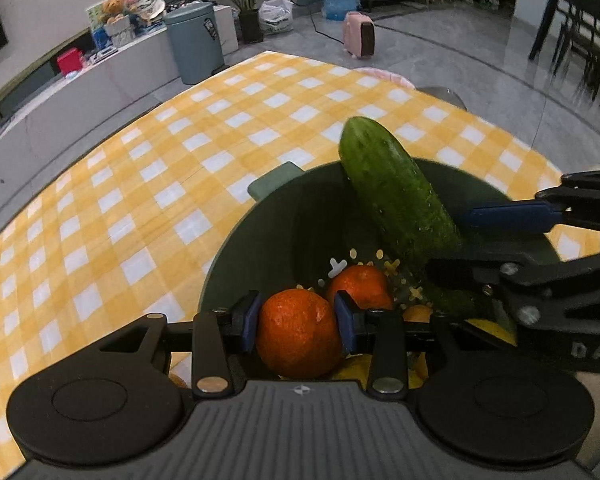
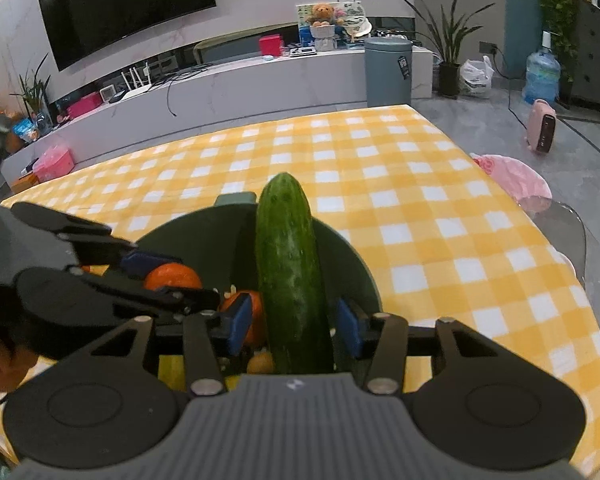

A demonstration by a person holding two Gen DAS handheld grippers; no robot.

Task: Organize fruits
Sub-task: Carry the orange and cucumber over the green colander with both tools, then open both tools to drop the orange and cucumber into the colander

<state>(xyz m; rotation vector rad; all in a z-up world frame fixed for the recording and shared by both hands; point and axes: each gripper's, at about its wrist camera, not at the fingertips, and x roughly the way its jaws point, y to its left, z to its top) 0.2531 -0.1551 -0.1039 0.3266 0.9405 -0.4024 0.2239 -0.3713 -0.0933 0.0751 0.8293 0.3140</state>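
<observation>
Over the green bowl [image 1: 268,216], left gripper [image 1: 296,322] was clamped on an orange [image 1: 298,334]; right gripper [image 2: 296,326] jaws sat slightly off the cucumber [image 2: 290,276], its lower end hidden.

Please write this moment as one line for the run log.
left gripper: shut on orange | right gripper: open around cucumber | bowl: holds second orange

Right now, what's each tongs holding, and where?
Left tongs grip an orange across its middle. Right tongs straddle the cucumber's lower part, pads apart from it: nothing held.
</observation>
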